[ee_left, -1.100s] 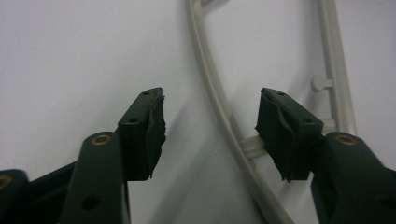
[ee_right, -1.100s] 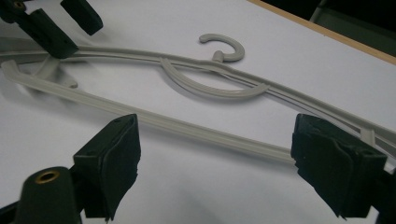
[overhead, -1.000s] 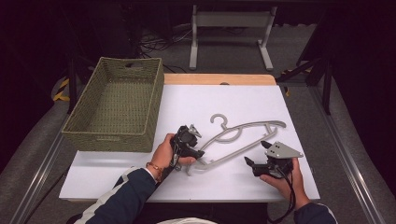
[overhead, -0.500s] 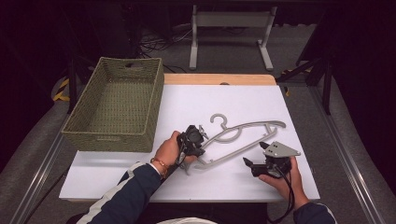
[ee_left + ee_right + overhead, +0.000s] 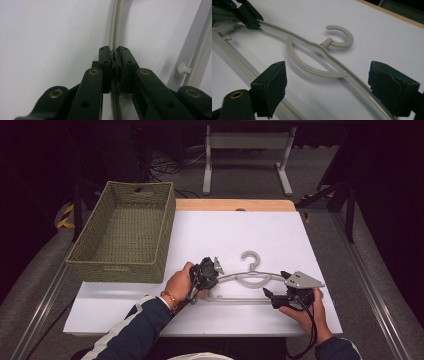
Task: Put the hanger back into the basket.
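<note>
A pale grey plastic hanger [image 5: 251, 279] lies flat on the white table [image 5: 240, 232], hook toward the far side. My left gripper [image 5: 217, 270] is at the hanger's left arm. Its jaws have just been closing, and in the left gripper view the left gripper [image 5: 114, 53] pinches the thin hanger rod [image 5: 117, 25] between its pads. My right gripper [image 5: 276, 286] sits at the hanger's right end, held in a hand. In the right gripper view the right gripper [image 5: 329, 71] stands wide open, with the hanger [image 5: 337, 42] passing between its pads untouched. The left gripper [image 5: 249, 17] shows far off at the top left.
A woven olive basket [image 5: 125, 232] stands on the table's left side, close to my left hand. A wooden strip [image 5: 235, 205] edges the table's far side. Beyond it are a metal stand [image 5: 247, 150] and cables on the floor.
My left gripper has shifted slightly right onto the hanger's left arm and its jaws have closed on it. The right hand has stayed put.
</note>
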